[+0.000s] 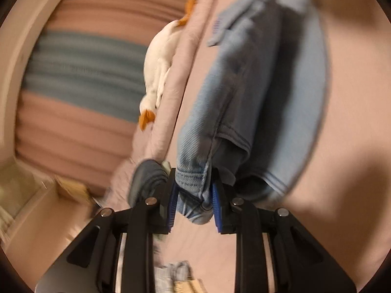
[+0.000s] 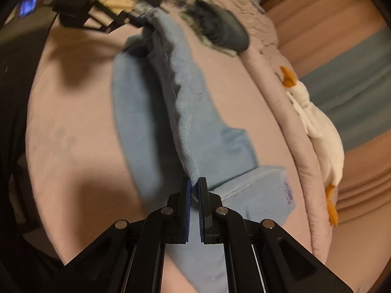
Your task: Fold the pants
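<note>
The pants (image 1: 246,90) were of light blue denim, with a visible twill weave and stitched seams, and they lay on a smooth pink sheet (image 1: 354,97) of a bed. One part of them was lifted from the sheet and stretched between the two tools. The left gripper (image 1: 193,202) was closed on a thick bunch of the cloth at a stitched hem, and its blue ribbed pads (image 1: 216,205) pressed the bunch from both sides. The right gripper (image 2: 194,202) had its jaws almost together, and they pinched a thin folded edge of the pants (image 2: 185,127); in this view the left gripper (image 2: 144,24) held the far end of the same raised fold. A small label with dark letters (image 2: 288,194) sat on the flat part near the right gripper.

Along the edge of the bed ran a pink quilted blanket (image 2: 266,36). On it lay one soft white toy bird (image 2: 317,131) with orange feet and beak. One dark rounded thing (image 2: 224,31) rested near the blanket; I could not tell what it was.
</note>
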### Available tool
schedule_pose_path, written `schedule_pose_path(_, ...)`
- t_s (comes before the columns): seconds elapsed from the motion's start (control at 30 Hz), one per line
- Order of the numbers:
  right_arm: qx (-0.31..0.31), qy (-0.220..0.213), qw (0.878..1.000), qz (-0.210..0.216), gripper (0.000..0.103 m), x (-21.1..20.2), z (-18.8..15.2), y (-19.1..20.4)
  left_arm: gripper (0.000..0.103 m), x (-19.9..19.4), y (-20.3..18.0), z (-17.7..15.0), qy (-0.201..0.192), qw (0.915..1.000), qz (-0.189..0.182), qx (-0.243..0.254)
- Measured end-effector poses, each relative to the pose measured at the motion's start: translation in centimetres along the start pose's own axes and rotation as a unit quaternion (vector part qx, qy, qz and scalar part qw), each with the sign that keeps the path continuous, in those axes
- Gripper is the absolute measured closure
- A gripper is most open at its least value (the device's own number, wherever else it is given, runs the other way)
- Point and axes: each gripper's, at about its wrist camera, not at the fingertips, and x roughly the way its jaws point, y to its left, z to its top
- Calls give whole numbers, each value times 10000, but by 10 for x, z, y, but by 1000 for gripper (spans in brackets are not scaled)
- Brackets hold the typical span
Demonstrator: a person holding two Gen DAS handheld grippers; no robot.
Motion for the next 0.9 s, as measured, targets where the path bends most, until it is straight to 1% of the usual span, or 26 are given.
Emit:
schedule_pose_path(0.03, -63, 37, 10000, -60, 99, 1, 0, 7, 79, 0, -10, -4, 15, 9998, -14, 190)
schedule_pose_path(0.1, -82, 92, 9999, 3, 99, 9, 1, 16, 78, 8, -23, -14, 106, 9990, -93, 435)
schedule_pose_path(0.17, -127, 143, 9998, 49, 99, 15, 4, 30, 78, 11, -32, -21, 163, 9984, -182, 519)
schedule_pose_path(0.23, -247, 186, 9995, 65, 99, 20, 5, 39, 78, 11, -31, -23, 145, 9984, -243, 493)
schedule_pose_path(0.27, -276, 242, 9993, 79, 99, 24, 5, 45, 78, 9, -29, -23, 146, 9985, -293, 429)
schedule_pose_path(0.33, -132, 297, 9993, 195, 99, 28, 4, 47, 75, 9, -23, -23, 151, 9987, -398, 285)
schedule_pose_path(0.43, 65, 390, 9987, 325, 99, 33, 3, 46, 69, 8, -14, -24, 235, 9986, -458, 100)
schedule_pose_path(0.47, 206, 391, 9982, 394, 98, 33, 3, 43, 67, 7, -7, -24, 305, 9979, -562, -117)
schedule_pose_path(0.5, 404, 408, 9971, 496, 97, 31, 3, 39, 63, 4, -1, -23, 349, 9966, -670, -339)
schedule_pose_path(0.53, 640, 373, 9954, 601, 97, 26, 3, 33, 61, 0, 9, -23, 416, 9930, -856, -703)
schedule_pose_path(0.57, 1052, 202, 9904, 869, 97, 17, 1, 22, 58, -2, 19, -23, 436, 9886, -999, -1036)
schedule_pose_path(0.6, 1390, 48, 9848, 1044, 97, 9, 0, 16, 56, -5, 29, -24, 453, 9825, -1127, -1413)
schedule_pose_path(0.63, 1748, -114, 9777, 1160, 97, 2, -2, 8, 55, -5, 38, -25, 477, 9741, -1278, -1804)
schedule_pose_path(0.67, 2124, -292, 9689, 1234, 96, -3, -4, -2, 54, -4, 49, -23, 528, 9624, -1429, -2247)
schedule_pose_path(0.7, 2574, -496, 9564, 1288, 96, -6, -7, -13, 53, -1, 54, -20, 543, 9547, -1516, -2502)
schedule_pose_path(0.73, 2827, -568, 9487, 1294, 96, -4, -8, -15, 53, 1, 58, -14, 547, 9445, -1618, -2807)
schedule_pose_path(0.77, 3148, -570, 9386, 1292, 96, 3, -9, -19, 53, 4, 62, -8, 519, 9345, -1724, -3071)
schedule_pose_path(0.8, 3432, -398, 9290, 1326, 96, 18, -10, -18, 53, 8, 66, 0, 461, 9230, -1861, -3336)
schedule_pose_path(0.83, 3546, -212, 9239, 1425, 96, 31, -11, -15, 53, 12, 69, 11, 429, 9092, -2045, -3602)
schedule_pose_path(0.87, 3593, 157, 9187, 1633, 96, 52, -13, -5, 51, 14, 70, 19, 479, 9001, -2200, -3729)
schedule_pose_path(0.9, 3565, 271, 9200, 1606, 96, 63, -14, 5, 47, 18, 69, 23, 598, 8954, -2245, -3797)
